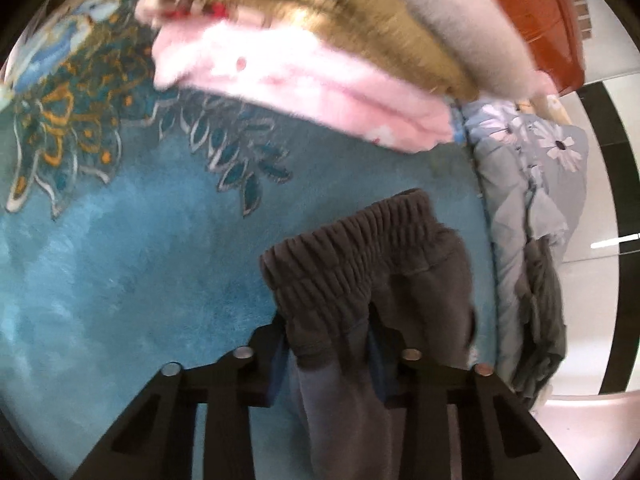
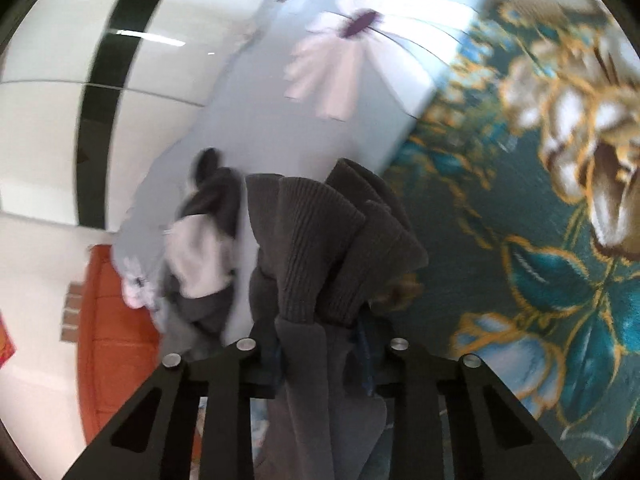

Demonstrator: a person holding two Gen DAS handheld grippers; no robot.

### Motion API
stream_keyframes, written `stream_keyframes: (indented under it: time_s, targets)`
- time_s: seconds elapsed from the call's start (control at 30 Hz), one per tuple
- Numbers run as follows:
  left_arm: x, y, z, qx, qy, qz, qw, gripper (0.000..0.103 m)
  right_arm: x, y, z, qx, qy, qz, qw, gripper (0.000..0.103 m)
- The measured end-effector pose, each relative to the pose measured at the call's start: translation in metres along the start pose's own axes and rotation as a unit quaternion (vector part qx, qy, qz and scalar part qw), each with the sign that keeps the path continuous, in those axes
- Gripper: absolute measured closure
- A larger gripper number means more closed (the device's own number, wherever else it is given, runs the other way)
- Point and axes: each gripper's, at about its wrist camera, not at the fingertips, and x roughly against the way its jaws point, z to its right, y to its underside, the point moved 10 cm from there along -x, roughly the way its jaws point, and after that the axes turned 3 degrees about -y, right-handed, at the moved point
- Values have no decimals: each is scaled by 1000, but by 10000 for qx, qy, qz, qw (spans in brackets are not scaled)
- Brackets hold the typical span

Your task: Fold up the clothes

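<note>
Left wrist view: the left tongs (image 1: 332, 344) are closed on a dark grey-brown knit garment with a gathered elastic waistband (image 1: 360, 256). The ribbed waistband stands bunched above the fingertips, and the rest of the cloth hangs down between the two black fingers (image 1: 248, 368). Beneath lies a teal plush blanket with a gold and white floral pattern (image 1: 120, 260). Beyond the garment, a stack of folded textiles rests on the blanket: a pink fleece piece (image 1: 280, 80) at the bottom, an olive-gold furry piece (image 1: 320, 12) over it, and a pale grey-beige piece (image 1: 452, 16) beside that. To the right, a light grey quilt printed with white daisies (image 1: 532, 184) lies along the blanket's edge, with a dull grey cloth (image 1: 540, 320) draped on it. An orange-brown wooden panel (image 1: 536, 12) shows at upper right.

Right wrist view: the right tongs (image 2: 320, 340) are likewise closed on the same garment (image 2: 320, 240), here a thick bundle of ribbed folds rising above the fingertips, its loose end trailing down between them. The teal blanket (image 2: 540, 240) fills the right side and the daisy quilt (image 2: 340, 100) the upper centre. A blurred grey and pale pink cloth (image 2: 204, 240) lies on the quilt to the left of the bundle. A white wall with a dark vertical band (image 2: 96, 120) stands beyond.
</note>
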Motion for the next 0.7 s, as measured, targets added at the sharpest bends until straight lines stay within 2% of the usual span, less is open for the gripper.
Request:
stream_keyframes:
  time_s: [0.13,0.23,0.3,0.4,0.47,0.53,0.63,0.7]
  targets:
    - [48,1,24,-163,550,7,9984,73,38,0,-35,265,-483,19,9985,75]
    - [73,8,14,-519,624,39,9967,73,79,1,-47,474,-746,83,9961,75]
    - [76,14,1,-654,588,10,9961,72,96,3,-25,559,-580,144,9966,75]
    - [39,25,-38,-289,382,-474,9977,72,91,13,32,237,100,-71,9996,74]
    - [24,35,-58,-303,71,-664,9973,72,86,21,69,5,469,-172,9988,74]
    - [28,36,-59,-326,252,-642,9971,71,87,28,89,-167,587,-107,9981,74]
    - [39,37,-52,-535,373,-797,9947,66,94,30,90,-353,498,-55,9981,74]
    - [51,40,-45,-803,375,-831,9926,65,96,32,69,-13,523,-53,9986,74]
